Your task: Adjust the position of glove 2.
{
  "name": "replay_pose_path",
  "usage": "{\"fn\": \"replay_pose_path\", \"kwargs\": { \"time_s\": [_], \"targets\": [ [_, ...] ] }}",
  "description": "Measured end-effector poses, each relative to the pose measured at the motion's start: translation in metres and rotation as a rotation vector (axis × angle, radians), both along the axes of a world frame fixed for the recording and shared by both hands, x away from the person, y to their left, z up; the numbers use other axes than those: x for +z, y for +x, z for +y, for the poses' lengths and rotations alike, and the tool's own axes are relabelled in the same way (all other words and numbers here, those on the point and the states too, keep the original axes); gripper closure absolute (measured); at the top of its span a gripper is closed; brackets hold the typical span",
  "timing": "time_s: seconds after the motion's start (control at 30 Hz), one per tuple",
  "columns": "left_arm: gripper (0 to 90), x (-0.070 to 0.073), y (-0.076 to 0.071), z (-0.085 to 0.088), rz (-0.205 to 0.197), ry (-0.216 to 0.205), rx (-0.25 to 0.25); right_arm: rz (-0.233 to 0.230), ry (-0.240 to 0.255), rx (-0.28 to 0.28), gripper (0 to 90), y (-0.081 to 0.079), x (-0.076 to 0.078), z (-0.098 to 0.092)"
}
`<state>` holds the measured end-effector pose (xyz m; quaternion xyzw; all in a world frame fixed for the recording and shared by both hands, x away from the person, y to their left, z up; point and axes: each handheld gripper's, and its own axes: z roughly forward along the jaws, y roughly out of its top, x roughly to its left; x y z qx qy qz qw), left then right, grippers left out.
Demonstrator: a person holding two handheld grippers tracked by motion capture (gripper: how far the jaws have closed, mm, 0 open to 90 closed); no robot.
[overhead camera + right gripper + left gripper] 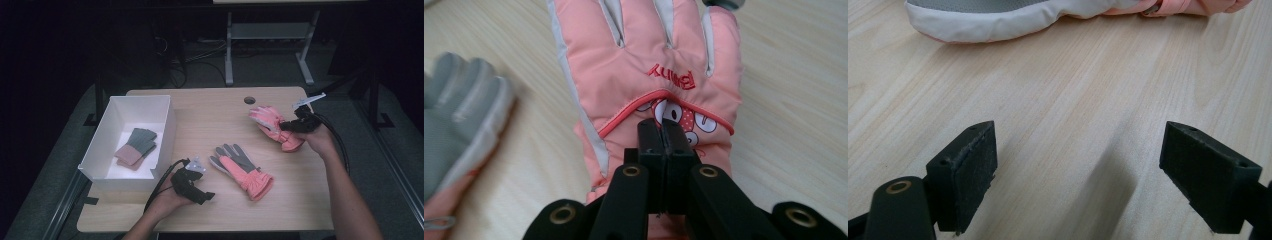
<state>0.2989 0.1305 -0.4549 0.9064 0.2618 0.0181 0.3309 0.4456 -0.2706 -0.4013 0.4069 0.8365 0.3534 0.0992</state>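
Gloves are the work here. The right gripper (289, 126) has its jaws pinched tight on the back of the pink glove (272, 126), which sits at the table's (210, 115) three o'clock side, fingers toward about ten o'clock in the high view and cuff back under the hand. The box (102, 150) lies well apart at nine o'clock, so the coming carry likely runs straight across the table along the glove's long axis. The right hand alone is placed for it.

The left gripper (197, 192) rests near six o'clock, jaws wide open on bare wood. The second glove (242, 170) lies just beyond it toward two o'clock, palm up.

The right gripper view shows the pads closed on a fold of the pink glove (649, 75) below its stitched lettering, detail the high view blurs. The high view alone gives the box and the knit gloves (136, 147) inside.
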Motion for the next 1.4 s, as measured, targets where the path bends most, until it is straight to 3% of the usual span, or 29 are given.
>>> {"fn": "replay_pose_path", "kwargs": {
  "time_s": [0.27,0.5,0.7,1.13,1.4],
  "targets": [
    [15.0,0.001,-0.002,-0.001,-0.002,-0.014,0.006,-0.046,0.018,-0.022,89.2,-0.040,0.030,0.008],
    [15.0,0.001,-0.002,-0.001,-0.006,-0.016,0.003,-0.054,0.041,-0.053,89.1,-0.076,0.039,0.021],
    [15.0,0.002,-0.001,0.000,-0.012,-0.018,0.005,-0.036,0.069,-0.029,89.1,-0.099,0.044,0.038],
    [15.0,0.003,-0.001,0.000,-0.016,-0.014,0.002,0.019,0.088,0.044,89.1,-0.119,0.040,0.084],
    [15.0,0.002,-0.002,-0.001,-0.013,-0.019,0.002,0.069,0.054,0.056,89.1,-0.119,0.030,0.106]
  ]
}}
